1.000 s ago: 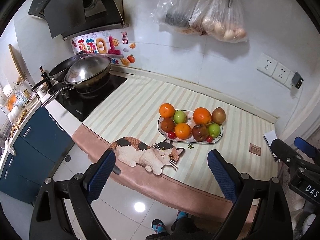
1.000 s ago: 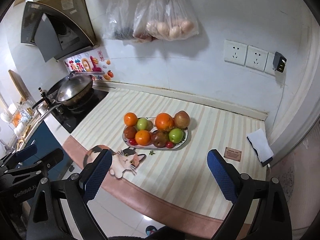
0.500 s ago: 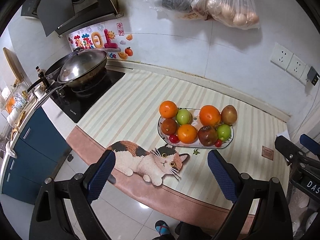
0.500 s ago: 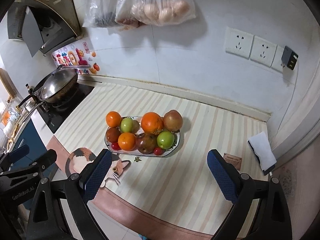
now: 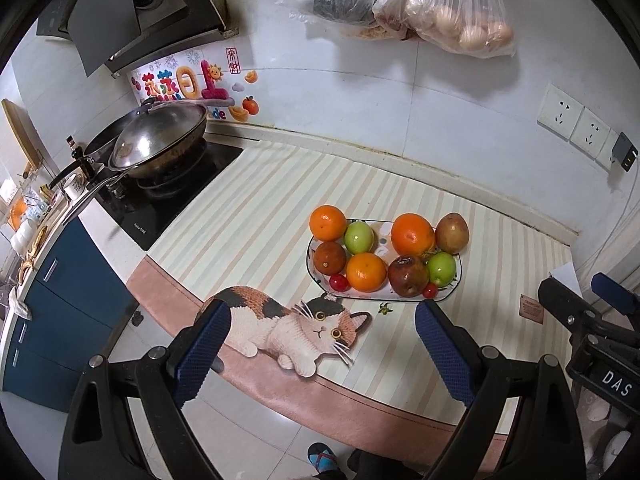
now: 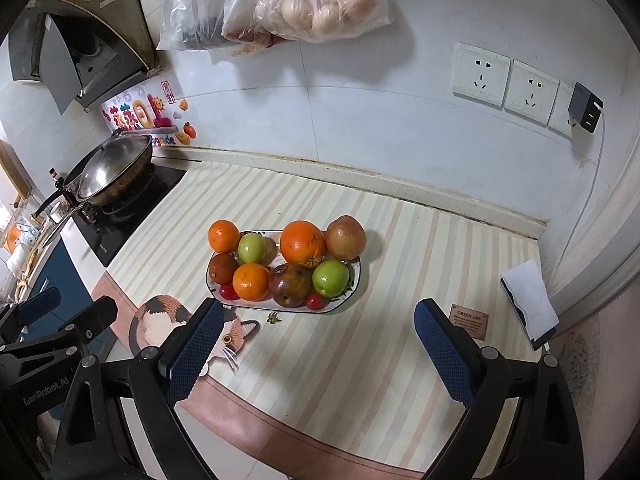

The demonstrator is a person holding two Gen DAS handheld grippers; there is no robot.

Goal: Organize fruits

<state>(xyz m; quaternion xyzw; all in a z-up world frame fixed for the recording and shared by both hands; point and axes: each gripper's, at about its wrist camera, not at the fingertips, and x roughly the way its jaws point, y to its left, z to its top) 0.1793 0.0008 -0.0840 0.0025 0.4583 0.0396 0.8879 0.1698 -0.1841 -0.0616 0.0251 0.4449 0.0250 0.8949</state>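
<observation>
- Nearest in the left wrist view, the left gripper (image 5: 320,344) fills the bottom of the frame, its blue-padded jaws spread wide with nothing between them, over the front edge of the counter.
- In the right wrist view the right gripper (image 6: 316,344) stands the same way at the bottom of the frame: jaws wide apart, released, holding nothing.
- Just beyond the left gripper, a cat-shaped mat (image 5: 288,324) lies on the striped counter cover (image 5: 248,216), low in the middle of the frame.
- A small green stem bit (image 5: 385,309) lies on the cover just in front of the plate.
- The plate (image 6: 344,304) sits mid-frame in both views, well apart from either gripper, and holds all the fruit.
- Front row on the plate: a dark brown fruit (image 6: 223,268), an orange (image 6: 251,281), a bruised dark apple (image 6: 290,285), a green apple (image 6: 330,277) and two small red tomatoes (image 6: 228,291).
- Back row: a small orange (image 6: 224,236), a second green fruit (image 6: 252,248), a large orange (image 6: 303,243) and a reddish apple (image 6: 346,237).
- Right of the plate, near the frame's right edge, lies a white folded paper (image 6: 528,300).
- Further back at the left, a lidded wok (image 5: 156,140) sits on the black hob.
- Farthest, at the top, plastic bags (image 6: 304,4) hang on the white wall.
</observation>
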